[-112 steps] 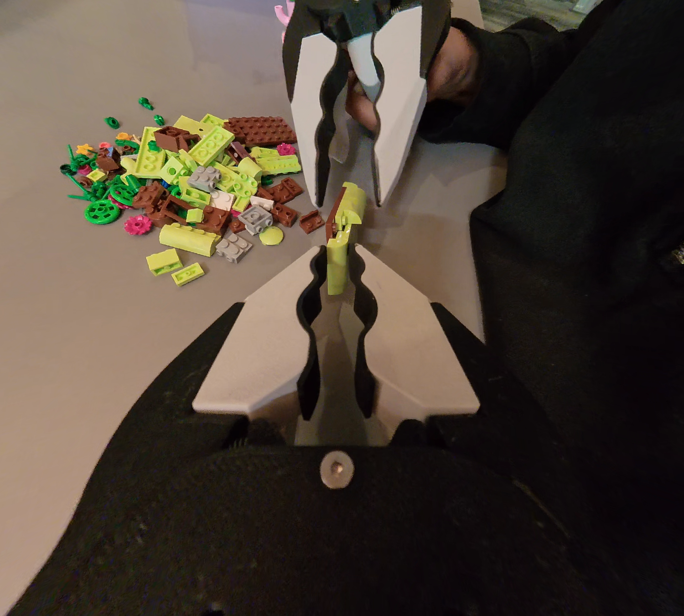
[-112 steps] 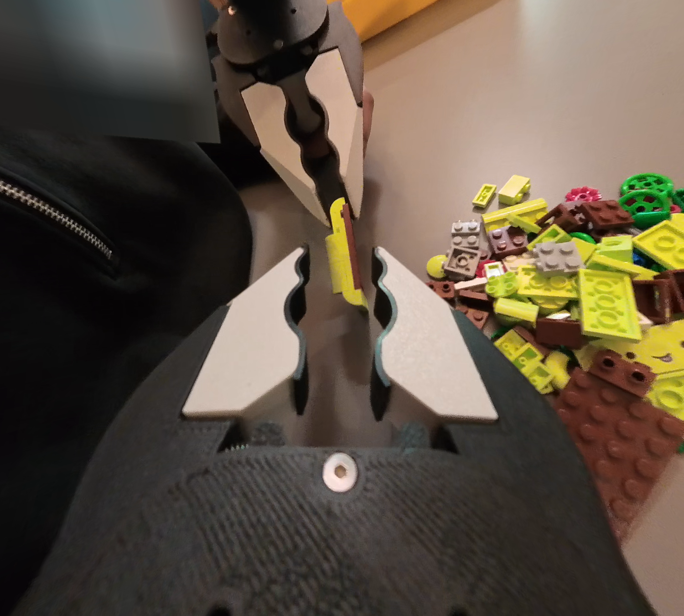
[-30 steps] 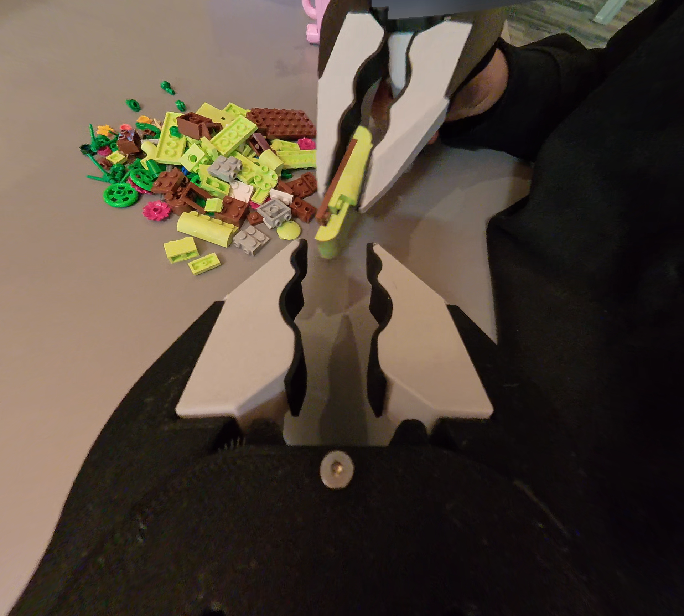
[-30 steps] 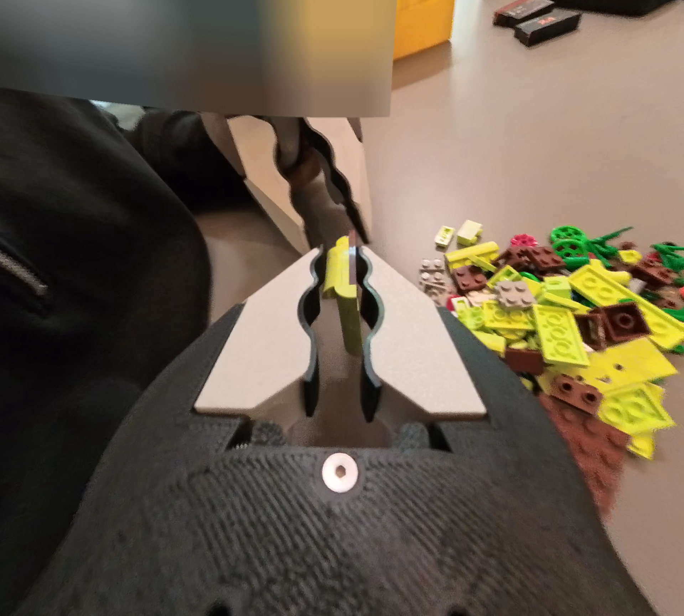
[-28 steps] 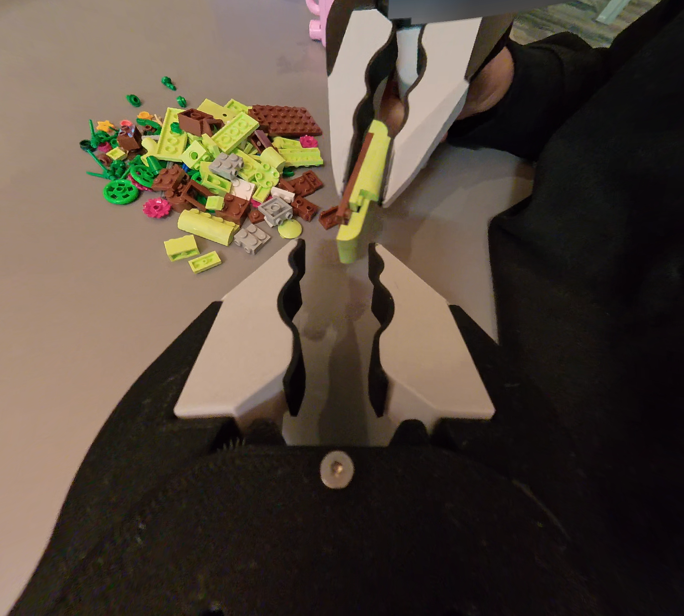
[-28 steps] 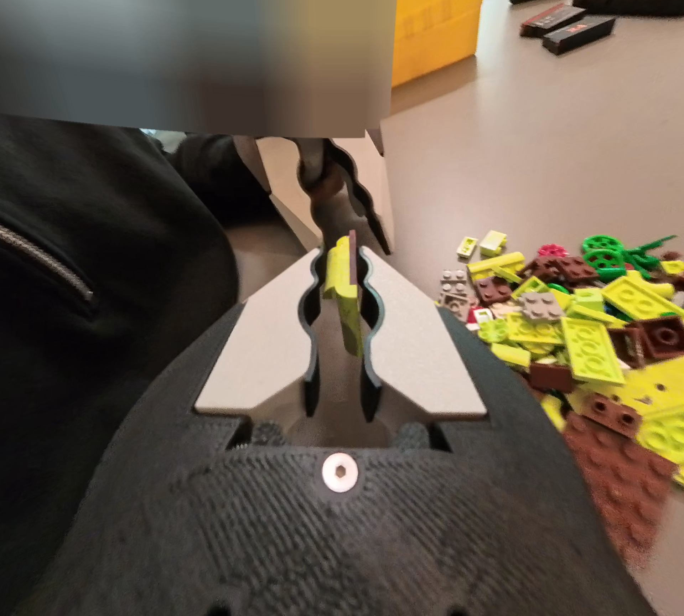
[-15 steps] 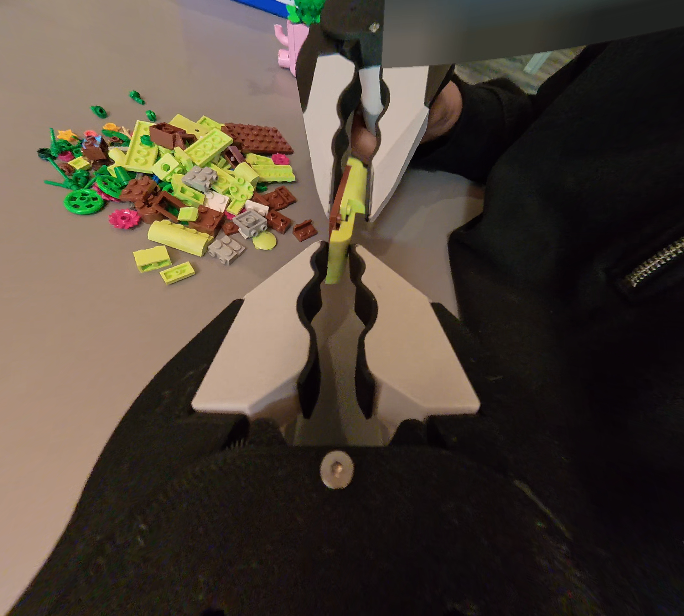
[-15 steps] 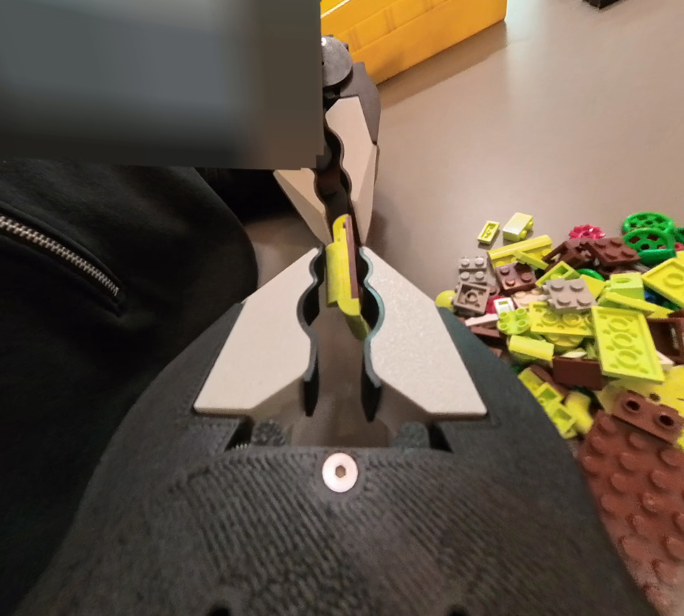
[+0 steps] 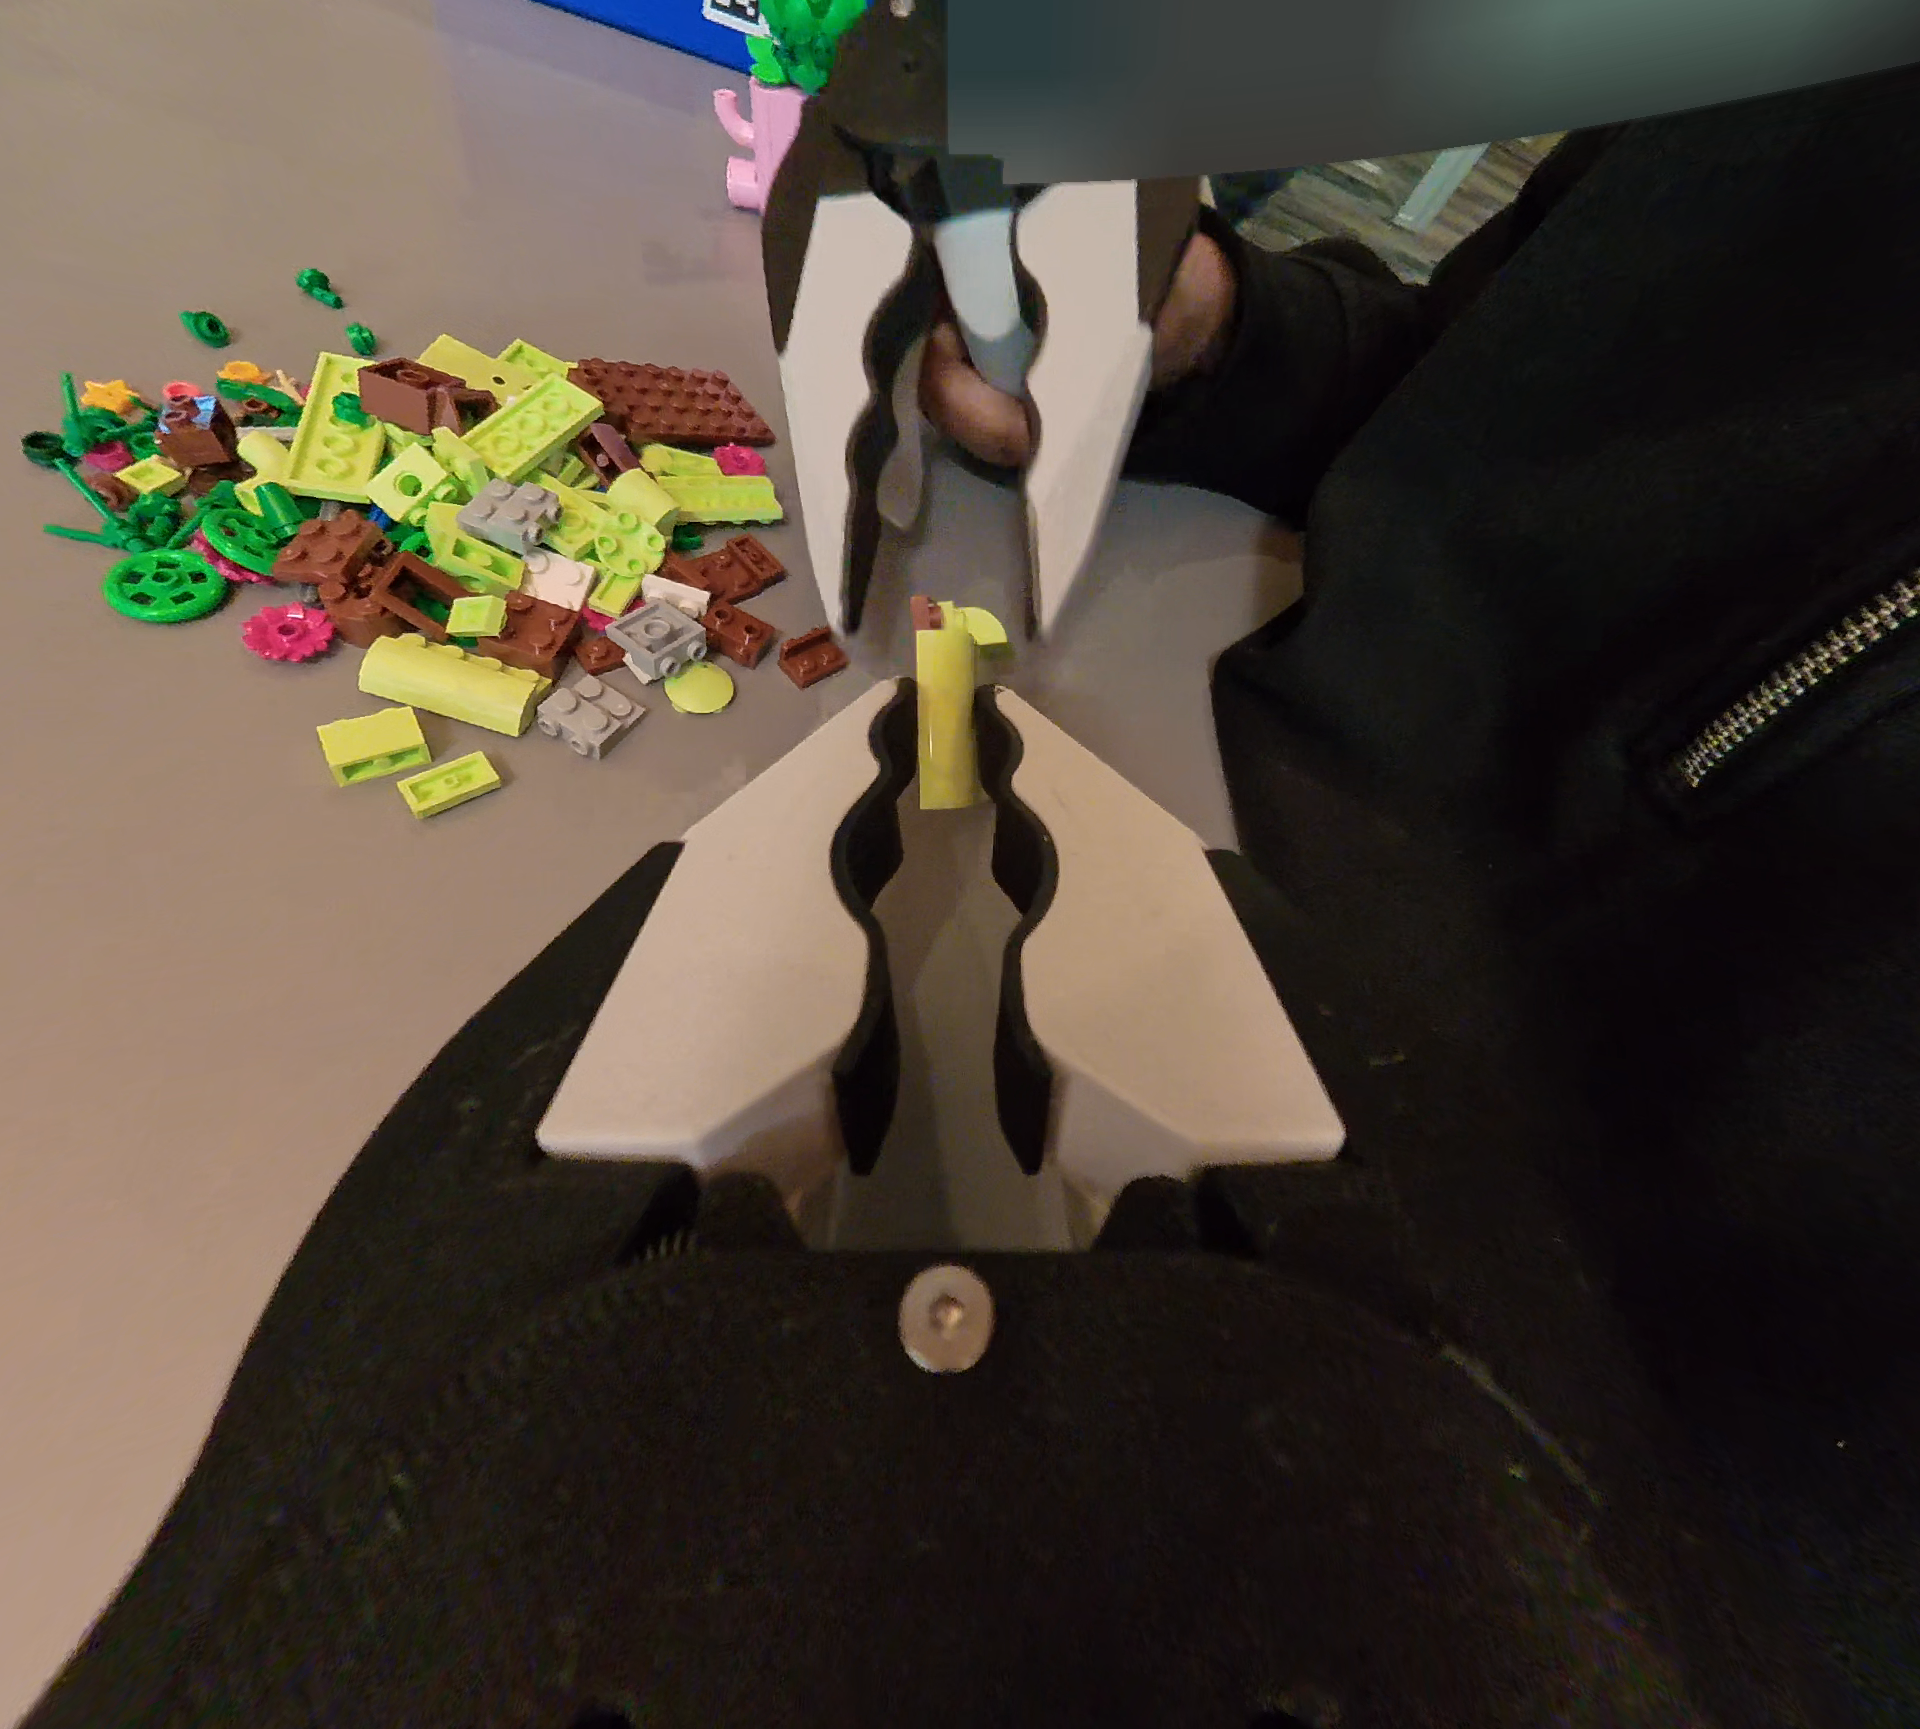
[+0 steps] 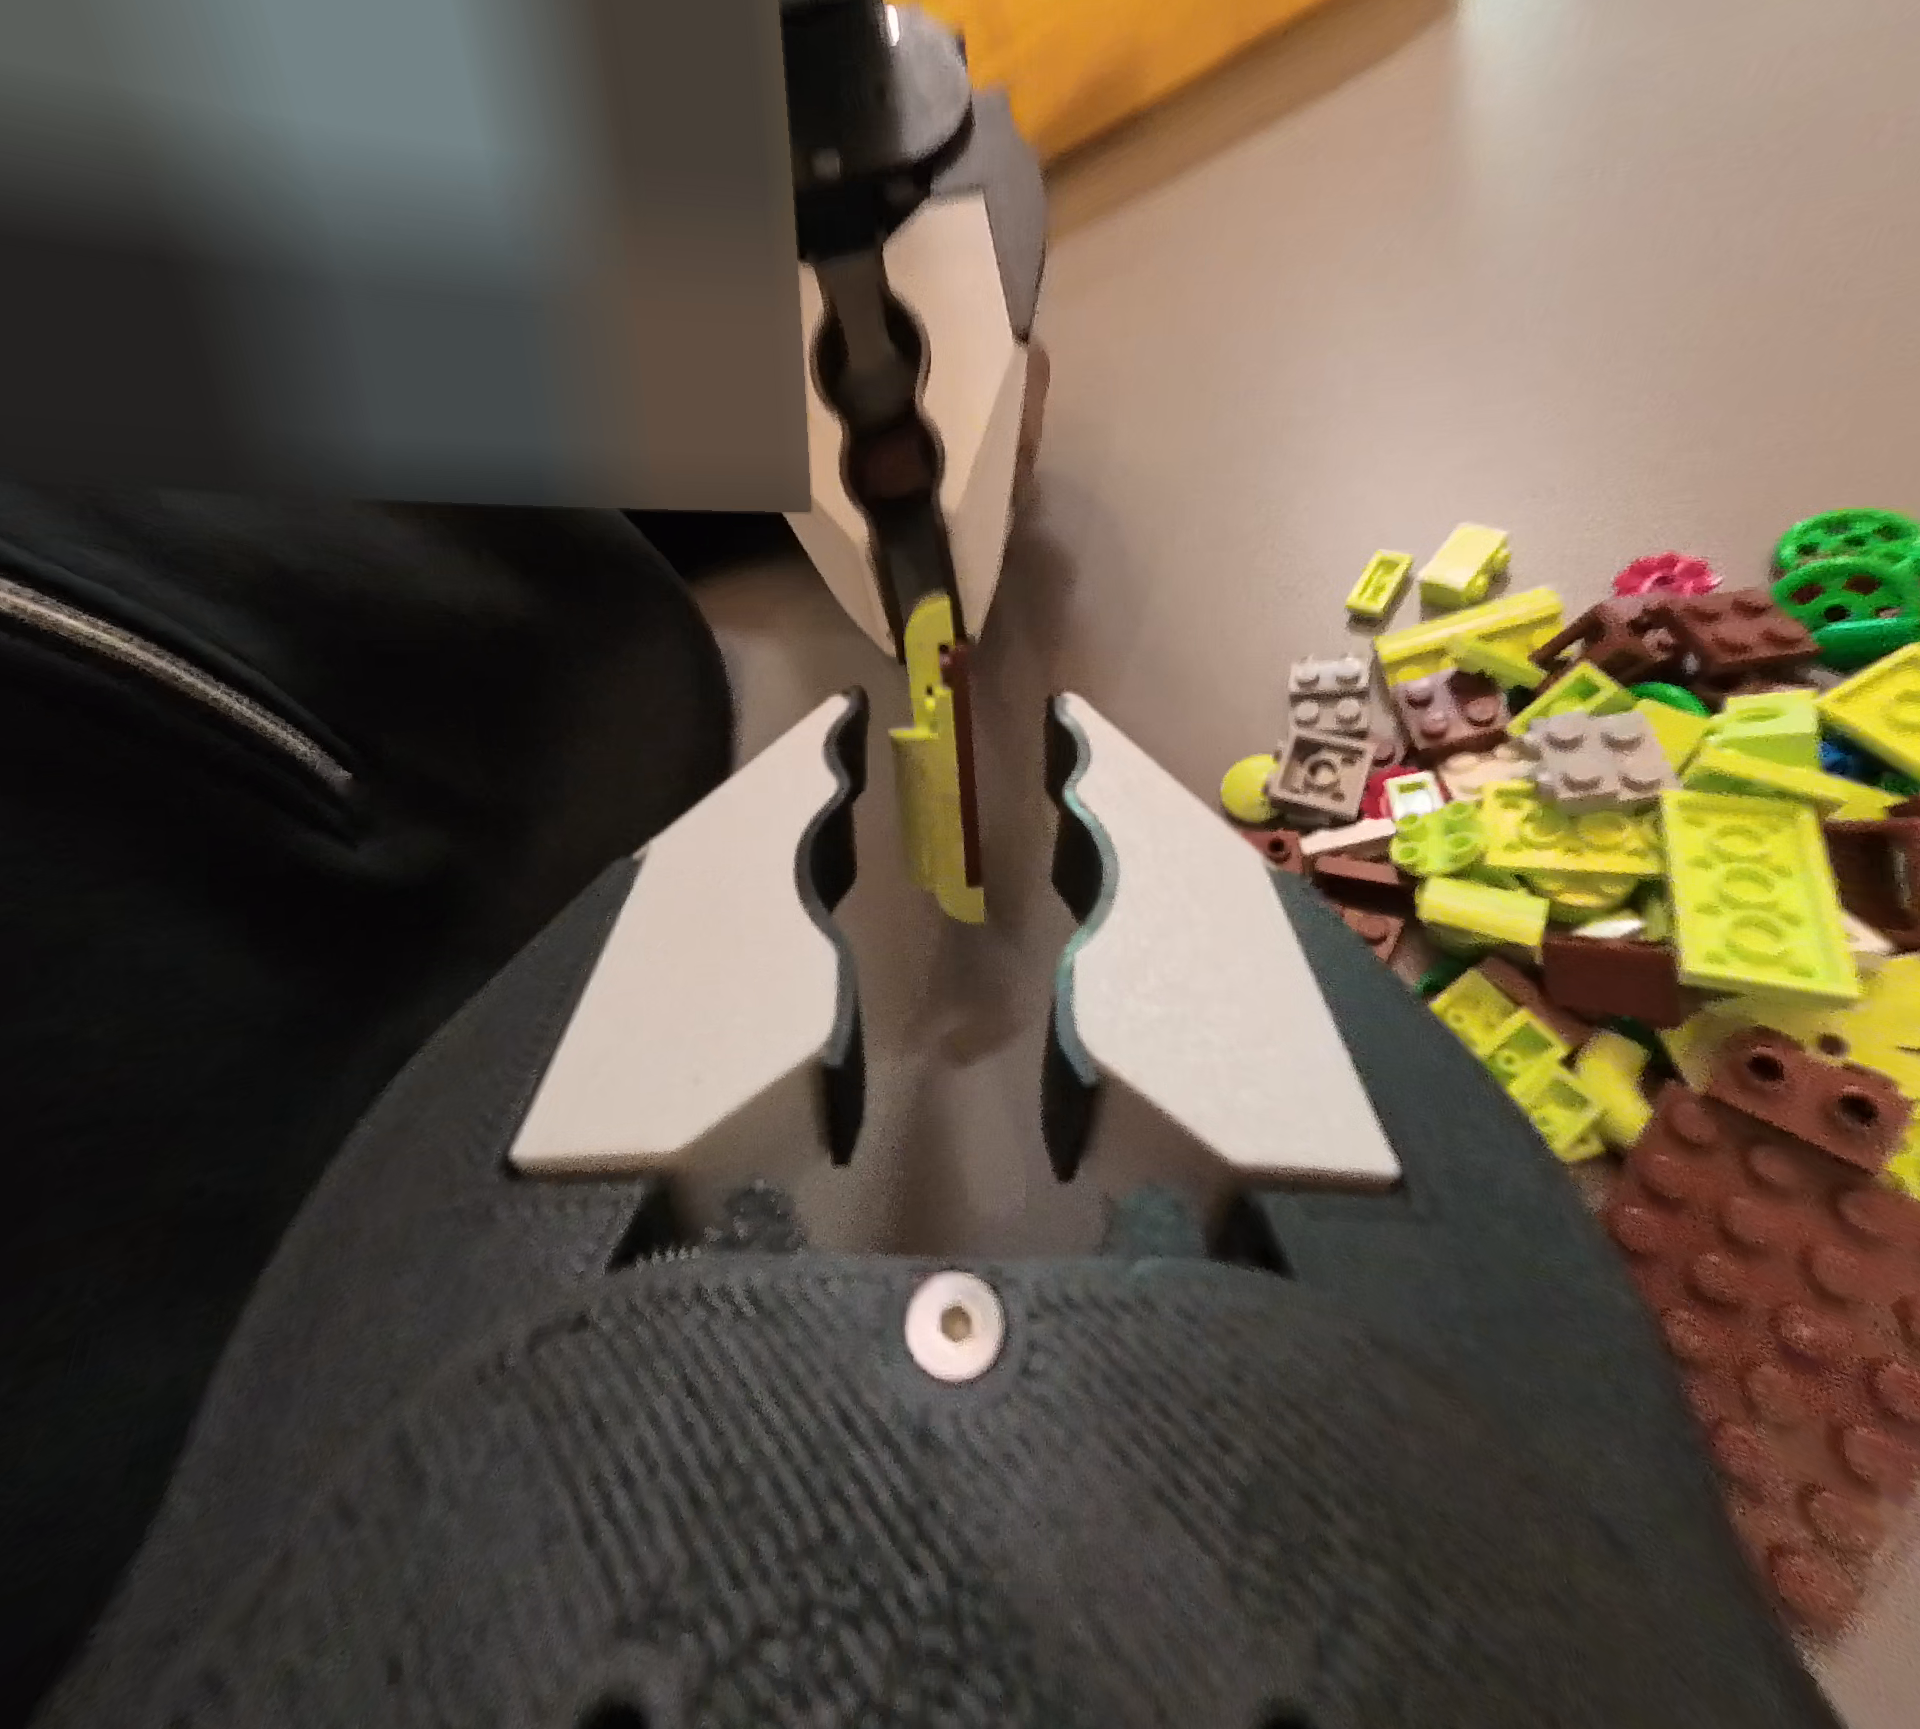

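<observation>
Left claw (image 9: 943,711) clamped a flat lime-and-brown studded brick assembly (image 9: 948,723); right claw (image 10: 954,723) spread wide around it, above smooth grey desk (image 9: 260,952).

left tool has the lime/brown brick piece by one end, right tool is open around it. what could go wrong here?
1. The left tool grips only one end of the lime and brown brick assembly; it may pivot or slip.
2. The brown plate could peel off the lime part if the open right tool closes skewed.
3. A drop could land it in the loose brick pile, hard to spot.
</observation>
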A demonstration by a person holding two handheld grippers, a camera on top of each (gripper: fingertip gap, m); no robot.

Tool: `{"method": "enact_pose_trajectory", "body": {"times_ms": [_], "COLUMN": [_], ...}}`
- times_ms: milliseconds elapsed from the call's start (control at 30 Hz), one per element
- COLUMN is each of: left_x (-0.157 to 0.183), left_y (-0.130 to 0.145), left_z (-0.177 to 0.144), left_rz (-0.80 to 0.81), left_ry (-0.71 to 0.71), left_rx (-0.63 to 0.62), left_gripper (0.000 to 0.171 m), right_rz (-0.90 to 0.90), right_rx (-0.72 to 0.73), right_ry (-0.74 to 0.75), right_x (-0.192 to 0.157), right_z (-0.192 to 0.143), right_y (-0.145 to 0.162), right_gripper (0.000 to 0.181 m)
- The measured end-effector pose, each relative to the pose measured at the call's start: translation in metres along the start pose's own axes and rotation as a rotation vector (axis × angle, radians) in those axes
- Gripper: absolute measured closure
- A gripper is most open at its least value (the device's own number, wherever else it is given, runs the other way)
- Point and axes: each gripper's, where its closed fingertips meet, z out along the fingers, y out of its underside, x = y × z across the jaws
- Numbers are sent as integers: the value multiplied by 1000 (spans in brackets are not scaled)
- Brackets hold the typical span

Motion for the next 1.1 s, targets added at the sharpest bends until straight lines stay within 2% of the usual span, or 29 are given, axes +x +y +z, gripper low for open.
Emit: {"method": "enact_pose_trajectory", "body": {"times_ms": [67, 133, 200, 367, 533, 667, 1033, 1100], "left_x": [2, 4, 6, 10, 11, 1, -9, -4], "left_y": [0, 1, 1, 2, 1, -3, -6, -10], "left_z": [0, 1, 1, 3, 4, 3, 0, 2], "left_rz": [11, 18, 29, 54, 112, 223, 340, 348], "left_ry": [5, 13, 20, 36, 9, -127, -279, -263], "left_rx": [-1, -6, -11, -17, -17, -19, -46, -17], "left_gripper": [164, 164, 164, 164, 164, 164, 163, 165], "right_rz": [25, 45, 39, -33, -60, -33, 32, 22], "right_rx": [85, 109, 80, 19, 1, 33, 63, 53], "right_ry": [-50, -97, -107, -76, -58, 17, 158, 212], "right_x": [-4, -8, -10, -12, -13, -2, 11, 18], "right_z": [-8, -9, -5, 3, 1, -1, 0, 1], "right_y": [-11, -15, -11, -5, -4, -10, -17, -16], "right_gripper": [154, 154, 157, 178, 178, 179, 178, 178]}}
